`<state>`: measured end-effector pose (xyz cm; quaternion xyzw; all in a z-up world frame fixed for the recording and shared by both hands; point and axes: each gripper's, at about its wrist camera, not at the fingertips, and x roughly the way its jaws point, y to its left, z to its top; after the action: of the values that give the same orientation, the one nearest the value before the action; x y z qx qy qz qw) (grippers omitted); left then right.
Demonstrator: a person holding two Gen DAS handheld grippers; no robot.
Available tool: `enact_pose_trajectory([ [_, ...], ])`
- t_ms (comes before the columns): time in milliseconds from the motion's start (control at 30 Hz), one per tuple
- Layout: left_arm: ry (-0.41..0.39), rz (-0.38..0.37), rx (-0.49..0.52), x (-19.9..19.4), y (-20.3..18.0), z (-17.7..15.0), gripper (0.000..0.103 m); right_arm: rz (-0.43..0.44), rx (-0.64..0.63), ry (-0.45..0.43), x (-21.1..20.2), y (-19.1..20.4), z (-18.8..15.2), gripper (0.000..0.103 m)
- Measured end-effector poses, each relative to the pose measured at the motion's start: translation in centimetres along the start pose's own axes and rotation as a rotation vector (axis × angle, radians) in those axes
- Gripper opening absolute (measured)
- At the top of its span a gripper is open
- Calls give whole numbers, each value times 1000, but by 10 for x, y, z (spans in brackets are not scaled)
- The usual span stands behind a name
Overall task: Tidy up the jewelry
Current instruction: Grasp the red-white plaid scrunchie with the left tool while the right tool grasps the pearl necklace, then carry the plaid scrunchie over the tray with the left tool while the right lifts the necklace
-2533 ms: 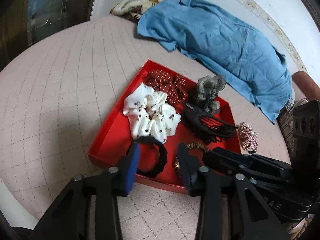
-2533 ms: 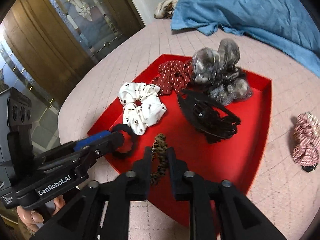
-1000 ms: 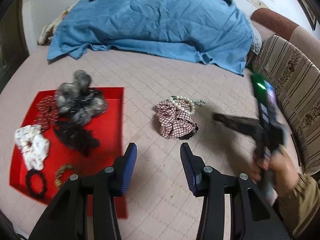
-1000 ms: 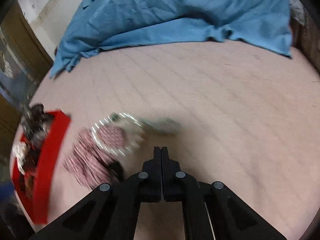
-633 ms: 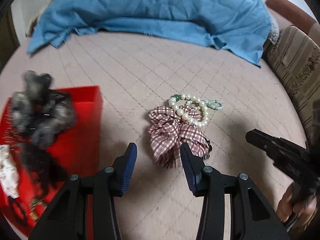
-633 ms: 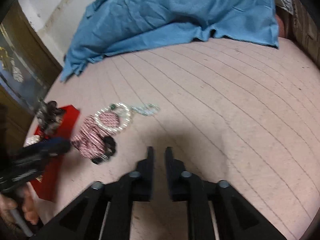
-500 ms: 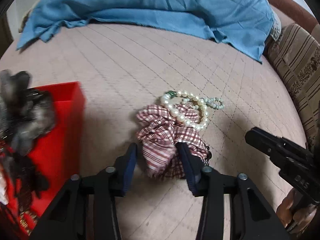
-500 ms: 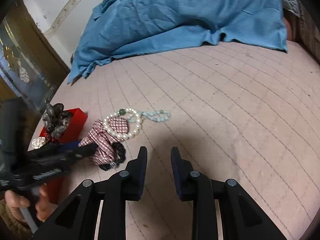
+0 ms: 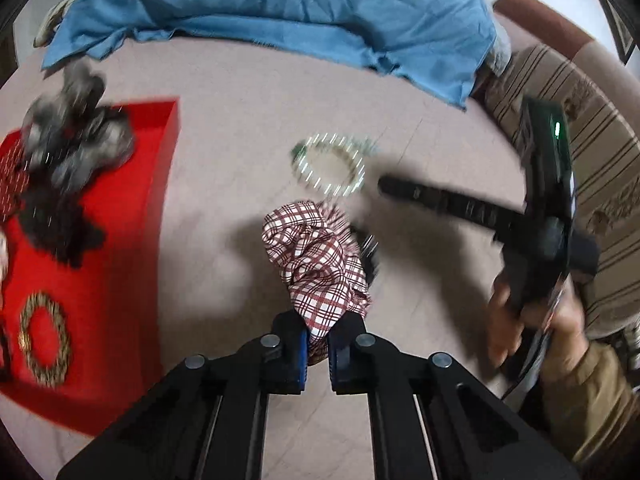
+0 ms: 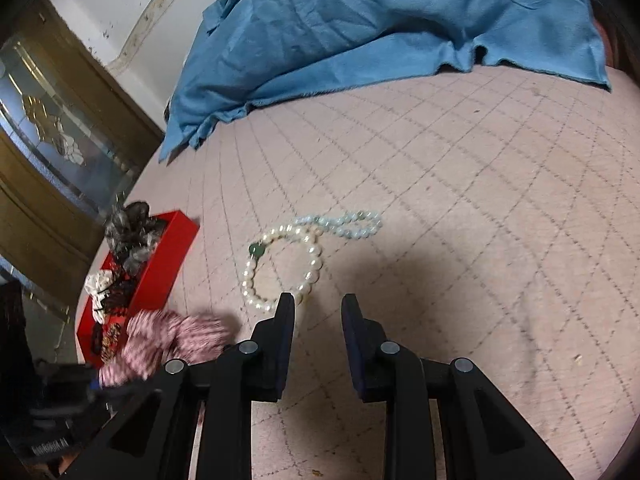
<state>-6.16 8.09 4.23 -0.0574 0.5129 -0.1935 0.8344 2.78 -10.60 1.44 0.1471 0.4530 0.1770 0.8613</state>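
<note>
Two bracelets are left on the quilted pink bedcover (image 10: pixel 460 184): a pearl bracelet (image 10: pixel 280 268) with a green bead and, touching it, a pale green bead bracelet (image 10: pixel 344 226). Half a second ago the plaid scrunchie (image 9: pixel 320 264) lay under the pearls with the left gripper (image 9: pixel 318 354) spread around it; now the blue pads are pressed together on its lower fold and it is lifted clear of the pearl ring, which is blurred in the left wrist view. The right gripper (image 10: pixel 318 320) is held partly spread with nothing between its fingers, the left fingertip just beside the pearls, nearer than before. The red tray (image 9: pixel 120 240) with a grey furry scrunchie (image 9: pixel 76 140) and a leopard hair tie (image 9: pixel 44 344) is seen at the left.
</note>
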Motion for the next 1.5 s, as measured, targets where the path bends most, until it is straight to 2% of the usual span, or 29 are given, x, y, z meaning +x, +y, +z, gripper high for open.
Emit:
enact_pose_trajectory([
  [100,30,-25,-52,11,15,-7,7,-58,-42,-5,7,8,2,26],
  [167,17,-65,-83,12,22,-6,8,-70,-62,-5,12,14,6,26],
  [333,6,-66,-67,14,20,-5,10,-109,-57,-8,30,25,18,26],
  [433,2,-72,-81,15,19,-3,10,-187,-75,-2,41,35,22,26],
  [500,-1,-71,-81,13,19,-2,9,-253,-118,1,44,43,22,11],
  [533,-10,-77,-80,9,19,-4,8,-257,-126,3,42,45,21,11],
  [733,-93,-125,-94,-31,25,-4,7,-202,-82,-47,8,48,19,10],
  [933,-185,-129,-114,-82,45,-10,7,-199,-115,-100,-29,75,17,10],
  [1067,-250,-90,-155,-112,73,-12,7,-197,-137,-119,-45,96,15,10],
  [1267,-305,-27,-243,-145,124,-19,7,-177,-199,-141,-65,141,13,11],
  [1500,-339,14,-317,-152,171,-23,7,-121,-270,-123,-62,195,9,11],
])
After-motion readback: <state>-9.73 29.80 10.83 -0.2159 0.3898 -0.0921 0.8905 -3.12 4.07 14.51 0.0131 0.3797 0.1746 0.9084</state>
